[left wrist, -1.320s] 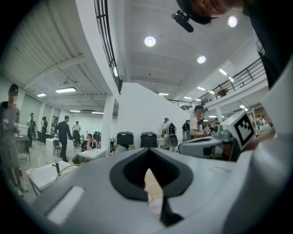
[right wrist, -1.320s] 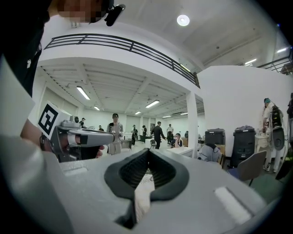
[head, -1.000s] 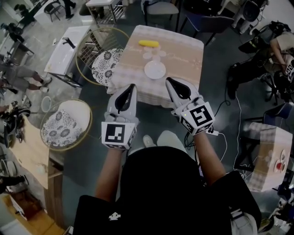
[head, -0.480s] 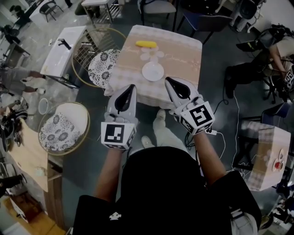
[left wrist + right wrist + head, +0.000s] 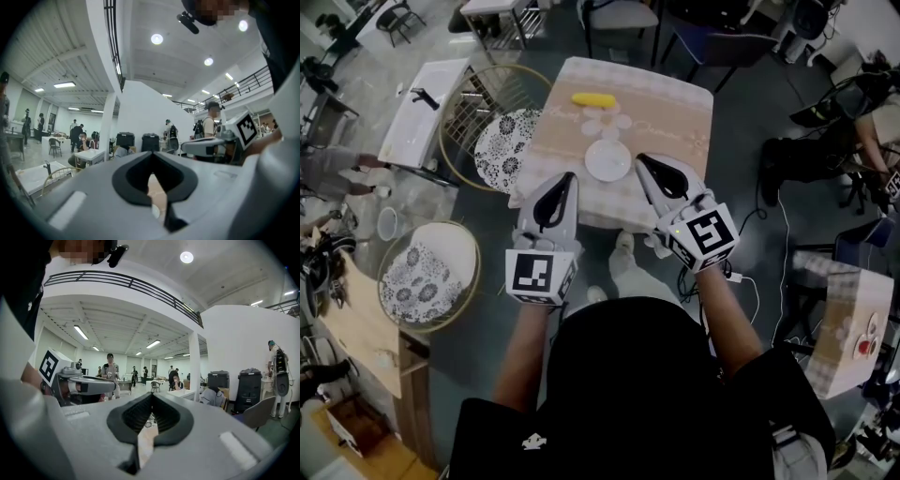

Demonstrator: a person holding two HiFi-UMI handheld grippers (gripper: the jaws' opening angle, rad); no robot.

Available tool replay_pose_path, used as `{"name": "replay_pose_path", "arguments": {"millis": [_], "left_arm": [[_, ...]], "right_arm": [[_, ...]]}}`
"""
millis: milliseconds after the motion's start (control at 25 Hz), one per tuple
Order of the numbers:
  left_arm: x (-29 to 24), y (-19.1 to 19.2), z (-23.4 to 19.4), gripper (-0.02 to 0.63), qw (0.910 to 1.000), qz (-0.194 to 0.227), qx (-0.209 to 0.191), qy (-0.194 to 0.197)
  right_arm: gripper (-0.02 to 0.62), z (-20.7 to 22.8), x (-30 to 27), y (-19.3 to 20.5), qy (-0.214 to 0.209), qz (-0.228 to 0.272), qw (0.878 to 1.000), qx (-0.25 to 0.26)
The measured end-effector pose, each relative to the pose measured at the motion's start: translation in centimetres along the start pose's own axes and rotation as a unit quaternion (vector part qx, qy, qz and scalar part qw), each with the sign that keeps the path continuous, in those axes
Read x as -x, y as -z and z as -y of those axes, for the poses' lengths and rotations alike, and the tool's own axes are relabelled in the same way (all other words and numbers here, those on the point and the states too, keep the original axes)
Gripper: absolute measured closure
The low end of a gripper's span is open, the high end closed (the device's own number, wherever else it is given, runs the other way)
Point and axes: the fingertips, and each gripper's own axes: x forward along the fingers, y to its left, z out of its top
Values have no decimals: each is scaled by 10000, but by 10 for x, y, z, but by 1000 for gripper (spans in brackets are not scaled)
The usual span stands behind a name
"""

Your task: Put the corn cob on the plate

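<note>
A small counter [image 5: 701, 103] stands covered in a pale checked cloth [image 5: 667, 131]. A yellow corn cob [image 5: 592, 99] lies near its far edge. A white plate [image 5: 607, 160] sits nearer, apart from the cob.

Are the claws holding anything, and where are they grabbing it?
Nothing is held. The left claw and right claw are both shut and empty; the corn cob lies on the table.

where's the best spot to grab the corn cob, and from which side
Grip the corn cob across its middle, jaws spanning its narrow width. It lies flat, running left to right, on the table beyond the plate, so coming down from above probably works best.
</note>
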Motion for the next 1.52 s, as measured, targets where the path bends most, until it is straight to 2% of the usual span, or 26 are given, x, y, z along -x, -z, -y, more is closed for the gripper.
{"name": "replay_pose_path", "arguments": {"millis": [200, 920, 1240, 1520], "left_arm": [[-31, -1, -14, 597, 9998, -9, 173, 39], [-128, 10, -51, 597, 9993, -296, 123, -213], [-156, 1, -56, 597, 9990, -269, 234, -285], [-177, 8, -61, 597, 9985, -243, 363, -333]], "right_arm": [[594, 27, -22, 3, -36, -16, 10000, -39], [594, 111, -92, 28, -357, -248, 9987, -265], [594, 139, -107, 26, -476, -233, 9980, -356], [594, 160, -116, 39, -507, -316, 9974, -407]]}}
